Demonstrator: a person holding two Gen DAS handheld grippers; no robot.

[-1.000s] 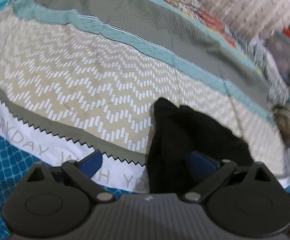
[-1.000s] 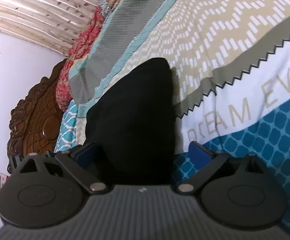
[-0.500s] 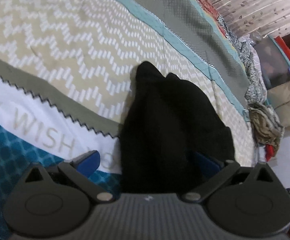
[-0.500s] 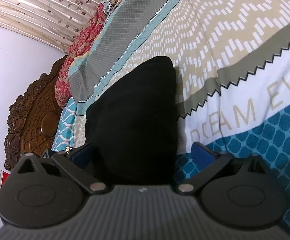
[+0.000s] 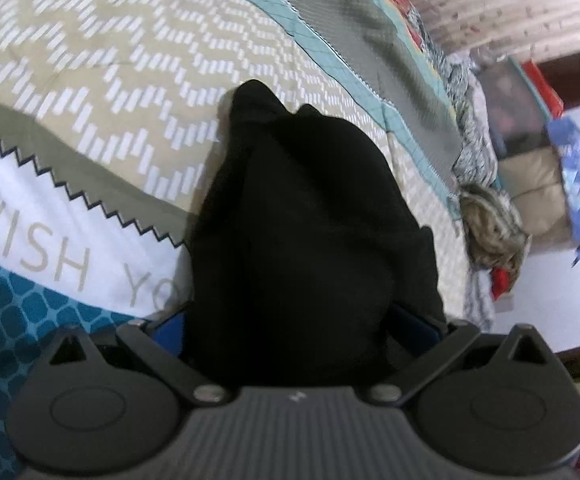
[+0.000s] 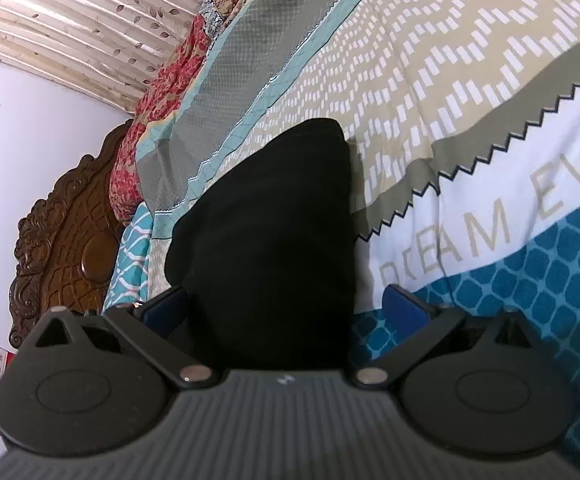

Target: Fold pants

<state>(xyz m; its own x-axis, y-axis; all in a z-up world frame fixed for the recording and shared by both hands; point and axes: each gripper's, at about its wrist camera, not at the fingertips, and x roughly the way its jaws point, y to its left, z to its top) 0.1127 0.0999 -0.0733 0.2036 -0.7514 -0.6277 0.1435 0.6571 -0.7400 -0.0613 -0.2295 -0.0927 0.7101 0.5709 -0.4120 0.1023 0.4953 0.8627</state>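
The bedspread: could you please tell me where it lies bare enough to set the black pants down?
Bare: the chevron band left of the black pants, and the lettered white strip. Crowded: the bed's far edge, by the bundled cloth.

A bed is filling both views, covered by a patterned bedspread (image 5: 90, 92) showing beige zigzag bands, a white strip with grey lettering, and a teal honeycomb section. Black pants (image 5: 306, 232) are lying bunched on the bedspread, crossing the beige and white bands. A red floral pillow (image 6: 158, 96) is sitting at the head of the bed, touching a carved wooden headboard (image 6: 62, 224).
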